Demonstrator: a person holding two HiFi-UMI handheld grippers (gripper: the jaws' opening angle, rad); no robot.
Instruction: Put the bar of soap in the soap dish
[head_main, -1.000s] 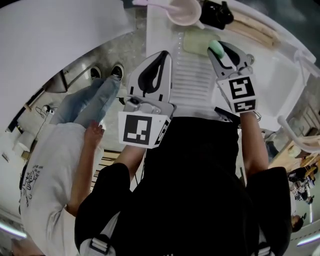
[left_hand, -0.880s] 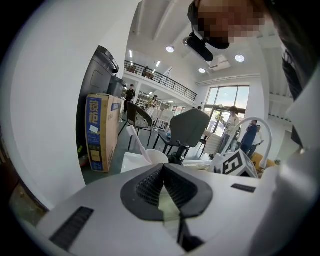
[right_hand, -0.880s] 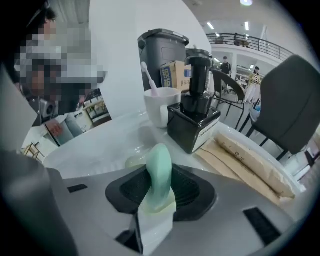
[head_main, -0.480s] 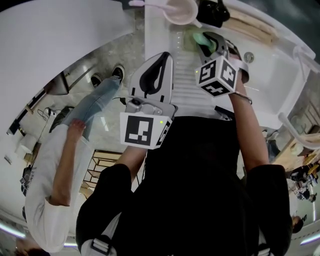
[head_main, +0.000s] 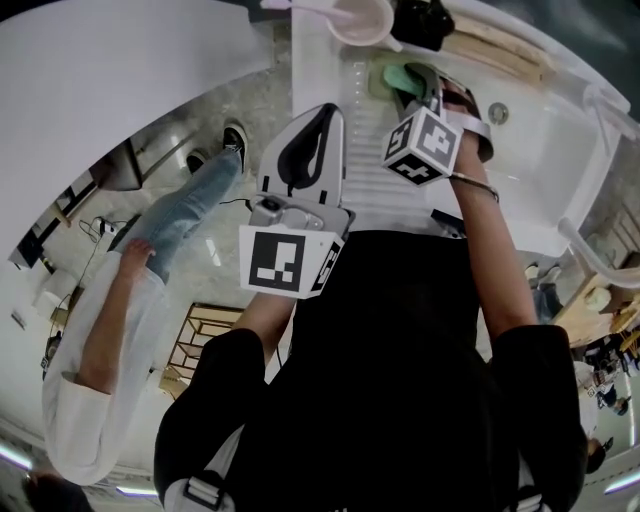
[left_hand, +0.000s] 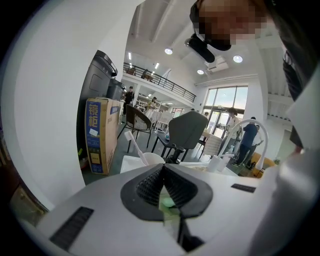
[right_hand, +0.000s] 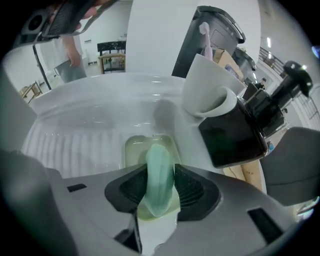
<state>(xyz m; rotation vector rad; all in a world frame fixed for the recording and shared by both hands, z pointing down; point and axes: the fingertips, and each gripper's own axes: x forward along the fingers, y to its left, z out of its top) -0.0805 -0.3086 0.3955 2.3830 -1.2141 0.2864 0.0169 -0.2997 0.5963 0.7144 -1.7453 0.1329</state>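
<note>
White ribbed worktop (right_hand: 75, 145): pale-green translucent rect. soap dish (right_hand: 134, 150) just under right hand-held gripper (right_hand: 160, 186); white round mug (right_hand: 207, 95) & black boxy container (right_hand: 235, 135) beyond, to its right.

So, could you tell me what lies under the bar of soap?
The pale green soap dish, on the white sink ledge. The bar of soap, on edge, covers the dish's middle, so whether it touches the bottom cannot be seen.

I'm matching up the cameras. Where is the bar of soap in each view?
Head view: bar of soap top centre, in the right claw.
Right gripper view: soap low centre, between the jaws.
Left gripper view: not identifiable; only a green glimpse.
Shared landmark: white cup.
</note>
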